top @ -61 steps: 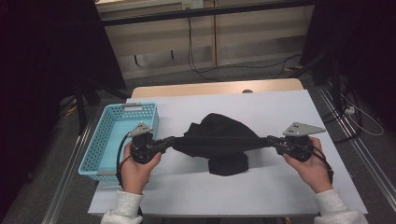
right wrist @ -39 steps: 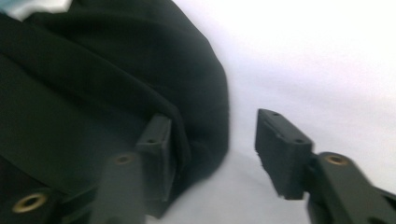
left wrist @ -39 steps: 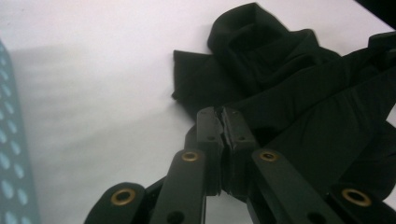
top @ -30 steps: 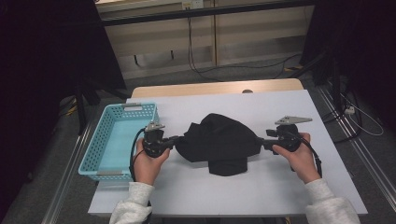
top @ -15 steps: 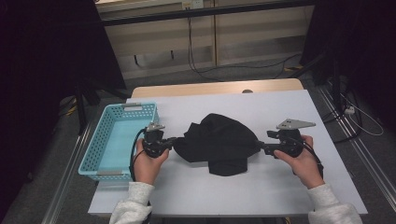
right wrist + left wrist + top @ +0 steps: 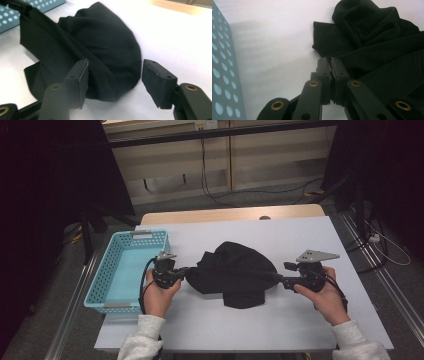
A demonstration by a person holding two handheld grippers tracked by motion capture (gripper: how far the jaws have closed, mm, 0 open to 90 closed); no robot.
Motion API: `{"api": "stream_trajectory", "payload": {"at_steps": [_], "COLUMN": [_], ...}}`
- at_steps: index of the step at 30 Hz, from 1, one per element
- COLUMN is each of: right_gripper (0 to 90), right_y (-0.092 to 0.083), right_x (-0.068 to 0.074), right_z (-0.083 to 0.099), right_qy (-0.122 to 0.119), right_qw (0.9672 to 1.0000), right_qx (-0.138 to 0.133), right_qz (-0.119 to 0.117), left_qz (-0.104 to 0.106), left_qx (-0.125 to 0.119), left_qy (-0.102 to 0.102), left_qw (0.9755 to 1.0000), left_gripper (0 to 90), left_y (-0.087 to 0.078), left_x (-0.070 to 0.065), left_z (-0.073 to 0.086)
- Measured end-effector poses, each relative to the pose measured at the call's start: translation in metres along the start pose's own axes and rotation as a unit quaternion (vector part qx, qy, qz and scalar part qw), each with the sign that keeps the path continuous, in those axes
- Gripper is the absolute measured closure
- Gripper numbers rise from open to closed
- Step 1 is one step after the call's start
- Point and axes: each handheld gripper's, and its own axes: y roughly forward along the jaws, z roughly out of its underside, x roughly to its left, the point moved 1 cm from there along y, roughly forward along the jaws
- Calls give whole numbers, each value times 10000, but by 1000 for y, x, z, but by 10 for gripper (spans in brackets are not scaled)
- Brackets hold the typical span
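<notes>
Since two seconds ago both hands have drawn inward toward the black garment [image 6: 232,272], and the cloth, then stretched between the grippers, now lies more bunched; over the last half second the right gripper [image 6: 278,279] has closed its jaws slightly, with a fold of the garment between them but not pressed.

Largest item: the white table [image 6: 250,335], with a wooden strip along its far edge. On its left part sits the light-blue perforated plastic basket [image 6: 122,270], rectangular, one long side running beside the left hand [image 6: 159,295].

The black garment lies crumpled near the table centre, between the two grippers and apart from the basket. In the right gripper view it forms a rounded heap [image 6: 100,45] with a flat band running toward the basket corner [image 6: 10,17].

Left gripper [image 6: 189,271]: jaws clamped together on the left edge of the garment; in the left gripper view the two pads [image 6: 330,66] meet with cloth pinched between them [image 6: 374,50].

Right gripper: jaws apart, straddling the near right edge of the heap; in the right gripper view the pads [image 6: 82,75] stand clear of the cloth on the outer side, gripping nothing. The right hand [image 6: 327,295] holds it at the garment's right edge.
</notes>
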Motion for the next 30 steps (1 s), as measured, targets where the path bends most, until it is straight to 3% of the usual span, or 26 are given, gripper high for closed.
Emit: {"api": "stream_trajectory", "payload": {"at_steps": [7,16,25,30], "right_gripper": [376,388,404,473], "right_y": [16,30,27,21], "right_x": [22,39,45,44], "right_z": [4,10,10,9], "right_qy": [-391,-556,-700,-743], "right_qw": [9985,9963,9955,9954], "right_qx": [193,303,219,98], "right_qz": [-327,-572,-594,-604], "left_qz": [15,58,88,86], "left_qx": [10,24,49,78], "left_qy": [24,24,59,44], "left_qw": [10000,10000,9999,9999], "left_gripper": [867,867,867,867], "left_y": [-1,1,2,4], "left_x": [-3,-5,-6,-5], "left_z": [0,0,1,2]}}
